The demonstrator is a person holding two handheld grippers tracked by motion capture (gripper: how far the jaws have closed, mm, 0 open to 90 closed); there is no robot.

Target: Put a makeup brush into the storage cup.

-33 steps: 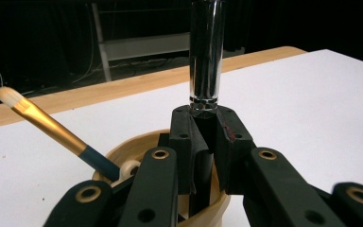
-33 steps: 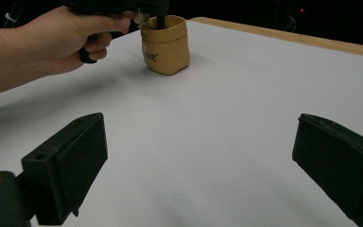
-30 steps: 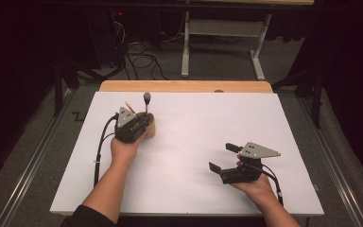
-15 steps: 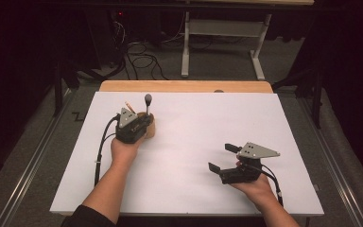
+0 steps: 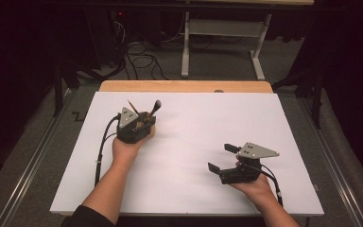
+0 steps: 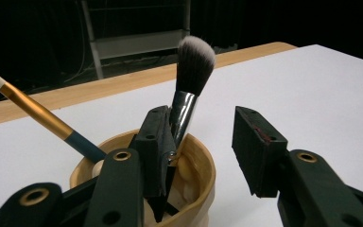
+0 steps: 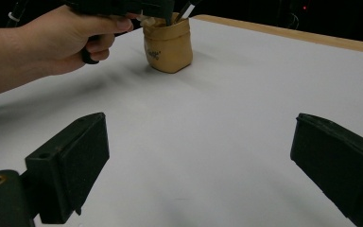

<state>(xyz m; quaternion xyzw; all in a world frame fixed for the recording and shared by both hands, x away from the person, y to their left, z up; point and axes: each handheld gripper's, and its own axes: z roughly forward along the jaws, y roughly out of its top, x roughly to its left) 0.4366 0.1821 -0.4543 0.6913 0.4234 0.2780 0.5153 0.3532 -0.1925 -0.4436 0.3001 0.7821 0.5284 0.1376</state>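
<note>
- While the left gripper [image 6: 203, 142] hung over the cup [image 6: 196, 165], its jaws had just been opening; one sat inside the cup against the makeup brush [image 6: 189, 90], the other outside the rim, clear of it.
- Nothing was clamped: the ferrule touched the inner jaw only, with an open gap to the outer one.
- Left hand [image 5: 125, 149] wrapped the gripper body from behind, forearm running up from the bottom edge of the high view, wrist roughly straight, gripper tipped down into the cup.
- Cup [image 5: 149, 128] stood upright on the white table [image 5: 194, 142], on its left half toward the far side.
- Makeup brush [image 5: 155, 108] stood in the cup, bristles up, leaning slightly right in the high view.
- Thin brush [image 6: 42, 118] with gold and blue handle also stood in the cup, leaning away to the left in the left gripper view.
- Right gripper [image 5: 221, 158] was wide open and held nothing; bare table between its jaws in the right gripper view.
- Right hand [image 5: 253, 184] held it low near the table's near right side, well apart from the cup, jaws pointing left toward it.
- Right gripper view showed the cup [image 7: 168, 45] ahead, with the left hand [image 7: 71, 40] just beside and above it.
</note>
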